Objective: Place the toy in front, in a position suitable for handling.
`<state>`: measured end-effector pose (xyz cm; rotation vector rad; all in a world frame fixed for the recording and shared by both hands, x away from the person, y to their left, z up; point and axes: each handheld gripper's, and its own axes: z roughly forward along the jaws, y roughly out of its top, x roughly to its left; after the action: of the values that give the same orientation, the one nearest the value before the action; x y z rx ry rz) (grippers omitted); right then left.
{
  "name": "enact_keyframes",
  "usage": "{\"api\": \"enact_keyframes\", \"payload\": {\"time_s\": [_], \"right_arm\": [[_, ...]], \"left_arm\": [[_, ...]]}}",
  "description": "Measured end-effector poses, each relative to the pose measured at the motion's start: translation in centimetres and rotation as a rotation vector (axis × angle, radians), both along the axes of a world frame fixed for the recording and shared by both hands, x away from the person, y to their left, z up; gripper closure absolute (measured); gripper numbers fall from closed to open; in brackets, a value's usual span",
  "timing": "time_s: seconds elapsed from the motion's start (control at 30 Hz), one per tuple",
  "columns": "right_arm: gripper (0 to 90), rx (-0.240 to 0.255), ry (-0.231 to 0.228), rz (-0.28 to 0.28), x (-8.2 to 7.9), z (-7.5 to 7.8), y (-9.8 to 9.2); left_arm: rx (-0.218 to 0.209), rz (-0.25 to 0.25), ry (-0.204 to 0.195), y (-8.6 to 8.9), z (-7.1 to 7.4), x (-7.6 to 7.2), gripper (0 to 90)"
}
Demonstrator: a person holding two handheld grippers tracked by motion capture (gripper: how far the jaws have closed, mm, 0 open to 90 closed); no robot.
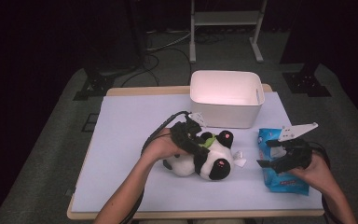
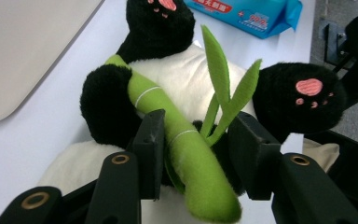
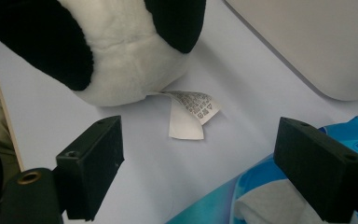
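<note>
One plush panda, one white bin and one blue packet on the worktop, with two claws at work.

The left claw sits over the fuzzy black-and-white panda, which lies mid-worktop; its jaws stand part open on either side of the panda's soft green bamboo stalk, the one jaw touching it, the other clear. Behind stands the smooth, round-cornered bin. The right claw is released, jaws wide, hovering over the crinkly blue packet near the panda's paper tag.
</note>
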<state>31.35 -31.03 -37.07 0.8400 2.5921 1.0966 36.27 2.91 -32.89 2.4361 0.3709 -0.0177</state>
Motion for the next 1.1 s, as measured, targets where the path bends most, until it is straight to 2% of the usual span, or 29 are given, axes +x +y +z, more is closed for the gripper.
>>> {"api": "enact_keyframes", "payload": {"time_s": [0.17,0.37,0.67,0.93,1.1], "right_arm": [[15.4,-0.011,0.000,-0.005,0.1,0.5,0.0],[18.3,-0.026,-0.009,-0.021,0.1,1.2,-0.4],[23.4,-0.058,0.009,-0.074,0.1,1.1,-2.3],[40.4,-0.072,-0.001,-0.099,-0.1,0.6,-3.6],[51.5,-0.104,-0.012,-0.101,0.0,0.3,-3.6]], "left_arm": [[-0.025,0.006,-0.016,0.8,1.1,-0.2,50.6],[-0.042,0.006,-0.024,1.9,1.8,-0.6,49.0],[-0.055,0.016,-0.054,3.6,2.8,-1.0,48.6],[-0.044,0.027,-0.054,4.5,3.1,-1.0,49.4],[-0.039,0.047,-0.046,5.0,2.8,-0.8,48.8]]}}
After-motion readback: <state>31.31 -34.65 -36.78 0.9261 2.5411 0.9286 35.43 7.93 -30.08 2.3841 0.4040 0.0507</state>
